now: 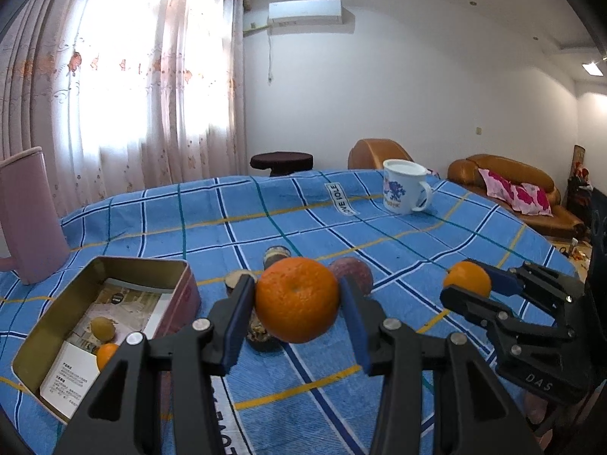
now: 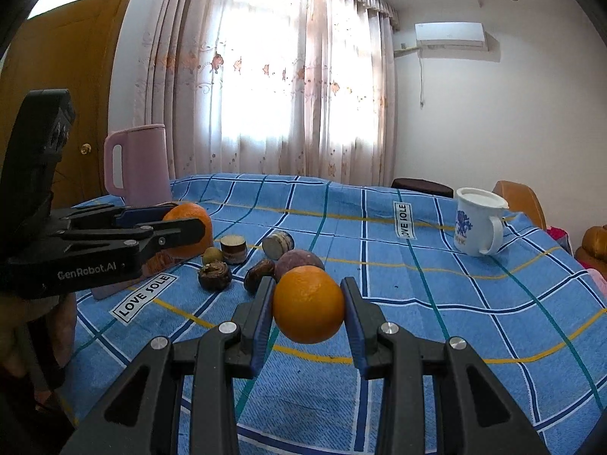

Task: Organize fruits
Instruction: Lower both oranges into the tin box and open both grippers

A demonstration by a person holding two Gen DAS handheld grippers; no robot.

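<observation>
Left claw: my left claw (image 1: pixel 297 301) is clenched on one large orange (image 1: pixel 297 298), lifted clear of the counter (image 1: pixel 398 250).
Right claw: my right claw (image 2: pixel 308 309) grips one smaller orange (image 2: pixel 308 309) between its blue pads.
Tin: one open tin box (image 1: pixel 114 314) sits left of my left claw; inside it are one small orange fruit (image 1: pixel 107 354), one yellowish fruit (image 1: pixel 102 329) and printed paper.
Loose pieces: beyond my right claw I count about six small fruits and brown pieces (image 2: pixel 250 261), though I cannot name them for sure.
Cups: one white mug (image 2: pixel 478 225) far right of my right claw, one pink jug (image 2: pixel 138 165) far left.
Writing: "LOVE SOLE" twice on the blue checked cloth (image 2: pixel 146 297); "GenRobot.AI" on my left claw's side, "DAS" on my right.
</observation>
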